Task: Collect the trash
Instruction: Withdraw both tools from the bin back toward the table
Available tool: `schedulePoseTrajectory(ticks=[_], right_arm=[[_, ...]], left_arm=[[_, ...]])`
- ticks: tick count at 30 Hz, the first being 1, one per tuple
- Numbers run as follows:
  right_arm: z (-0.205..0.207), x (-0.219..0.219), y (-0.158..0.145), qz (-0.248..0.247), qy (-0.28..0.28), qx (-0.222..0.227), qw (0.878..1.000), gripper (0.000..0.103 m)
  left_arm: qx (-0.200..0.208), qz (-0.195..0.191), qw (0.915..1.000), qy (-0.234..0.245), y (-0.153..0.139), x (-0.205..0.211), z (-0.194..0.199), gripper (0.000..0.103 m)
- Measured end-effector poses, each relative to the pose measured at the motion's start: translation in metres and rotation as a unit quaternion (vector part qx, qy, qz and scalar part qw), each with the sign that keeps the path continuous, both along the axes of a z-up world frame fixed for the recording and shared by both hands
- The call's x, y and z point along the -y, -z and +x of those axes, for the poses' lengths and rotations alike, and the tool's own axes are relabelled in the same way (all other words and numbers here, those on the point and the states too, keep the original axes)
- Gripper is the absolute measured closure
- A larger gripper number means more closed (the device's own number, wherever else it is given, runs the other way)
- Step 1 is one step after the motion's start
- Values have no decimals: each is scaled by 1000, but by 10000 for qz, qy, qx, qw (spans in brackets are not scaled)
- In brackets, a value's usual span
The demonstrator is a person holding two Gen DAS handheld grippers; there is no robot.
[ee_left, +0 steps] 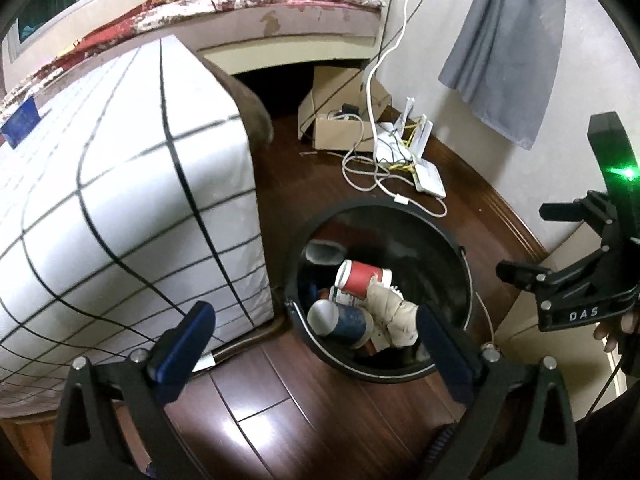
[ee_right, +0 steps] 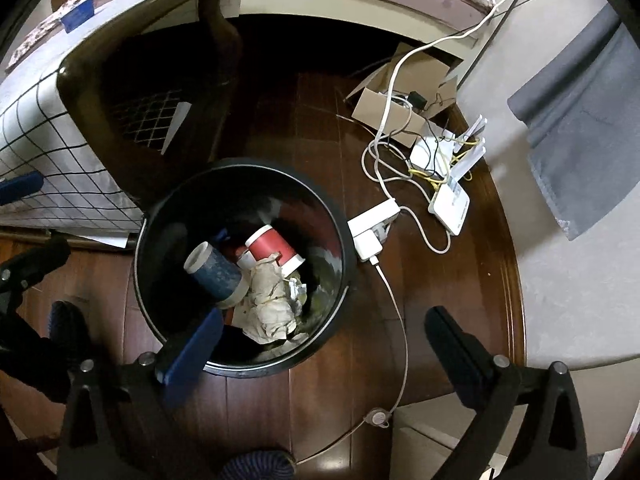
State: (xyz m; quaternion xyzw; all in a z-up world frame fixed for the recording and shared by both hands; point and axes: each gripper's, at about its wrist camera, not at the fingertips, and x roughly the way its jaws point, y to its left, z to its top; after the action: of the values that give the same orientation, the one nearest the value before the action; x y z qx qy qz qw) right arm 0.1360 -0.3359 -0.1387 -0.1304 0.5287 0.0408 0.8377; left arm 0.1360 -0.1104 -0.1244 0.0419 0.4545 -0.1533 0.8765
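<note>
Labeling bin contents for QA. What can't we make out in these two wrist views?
- Bottom of the trash bin: both views, covered by the red cup, blue cup and crumpled paper.
- Cardboard box contents: both views, too small, cables over them.
- Right gripper fingertips: left view, partly cut by the edge.

This is a bedroom in a home. A bed [ee_left: 280, 12] with a floral cover runs along the far side at 12 o'clock, and a grid-patterned sheet [ee_left: 120, 184] drapes over furniture at 9 o'clock. The floor [ee_right: 320, 120] is dark wood boards. At 1 o'clock a router [ee_right: 450, 204], tangled cables [ee_left: 372, 168] and a cardboard box [ee_left: 340, 120] sit by the wall, where a grey cloth [ee_left: 504, 52] hangs. A black bin [ee_right: 344, 240] of cups and crumpled paper stands on the floor.
</note>
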Motion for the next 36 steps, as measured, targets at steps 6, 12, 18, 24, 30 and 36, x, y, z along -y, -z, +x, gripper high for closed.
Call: schedulePoseTrajectory(ticks=[6,12,18,24,30,36], right_arm=[[-6,-3,-17,114,19,183,9998,1],[-8,-11,-29,229,-30,305,9993,1],[-6,-25,-41,306,-172,462,9983,1],[0,-41,-62,422,-255,802,9956,1],[12,-53,-78,688,-248,1037,9919,1],[22,-75,-91,912,-304,1222,9878,1]], left_arm=[[196,-28,9998,-57,-15,-4,-5,2],[366,-47,9992,-135,-29,-11,-10,2],[521,-81,9982,-278,-43,-24,-11,2],[652,-95,9965,-507,-55,-43,-7,2],[774,-75,9941,-756,-65,-67,-2,2],[867,-46,9912,-995,-72,-93,6,2]])
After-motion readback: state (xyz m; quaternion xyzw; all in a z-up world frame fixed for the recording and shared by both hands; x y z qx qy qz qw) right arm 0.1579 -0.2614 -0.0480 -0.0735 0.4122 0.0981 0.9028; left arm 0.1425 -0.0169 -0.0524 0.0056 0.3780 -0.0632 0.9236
